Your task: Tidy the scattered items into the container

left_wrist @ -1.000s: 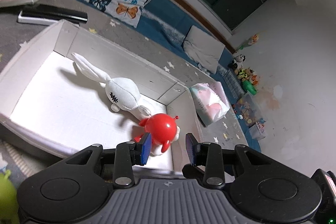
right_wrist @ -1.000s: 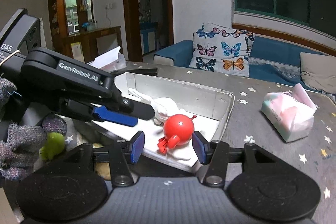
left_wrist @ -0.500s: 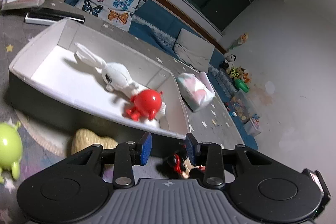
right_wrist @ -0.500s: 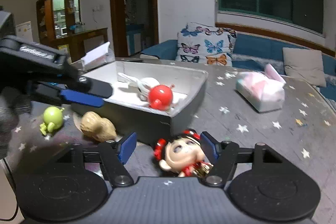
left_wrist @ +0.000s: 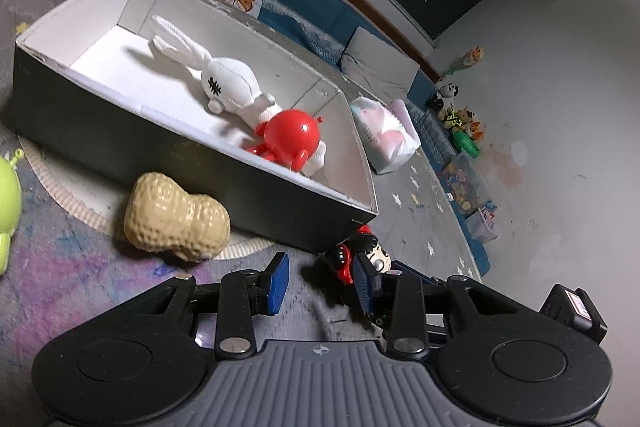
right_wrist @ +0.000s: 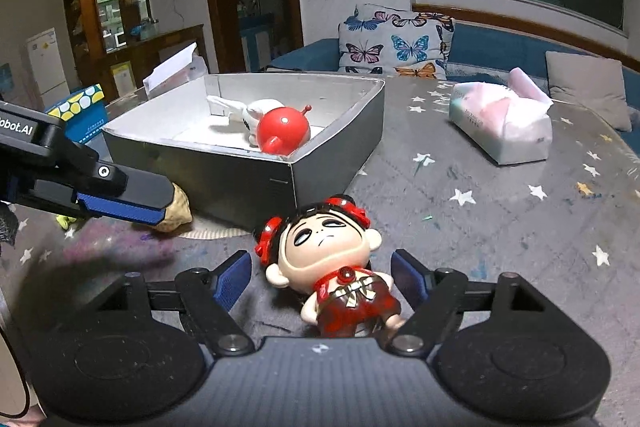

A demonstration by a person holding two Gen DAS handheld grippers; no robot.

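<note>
Right wrist view gives the clearest look at the doll (right_wrist: 325,267): flat on its back on the starry worktop (right_wrist: 500,227), face up, low in the centre of the frame, head toward the box (right_wrist: 336,151) and feet toward the camera, long axis running straight along the fingers. Right tongs (right_wrist: 322,277) spread wide, one blue pad either side of the doll, neither one touching it. Same view catches the left tongs from the side at the left edge, fingers over the peanut toy (right_wrist: 176,213).

Left wrist view barely shows the doll (left_wrist: 362,255), just the head poking out beside the right-hand pad, lower centre of the frame. Left tongs (left_wrist: 320,283) apart with nothing between them. Shows plenty the other view hides, though: the whole peanut toy (left_wrist: 176,223) lying right against the dark outer wall of the box (left_wrist: 160,155), plus a green toy (left_wrist: 8,199) at the left edge. Inside the box, white bunny (left_wrist: 224,83) and red ball figure (left_wrist: 292,139), touching. Tissue pack (right_wrist: 500,123) off at right, well apart from the doll.
</note>
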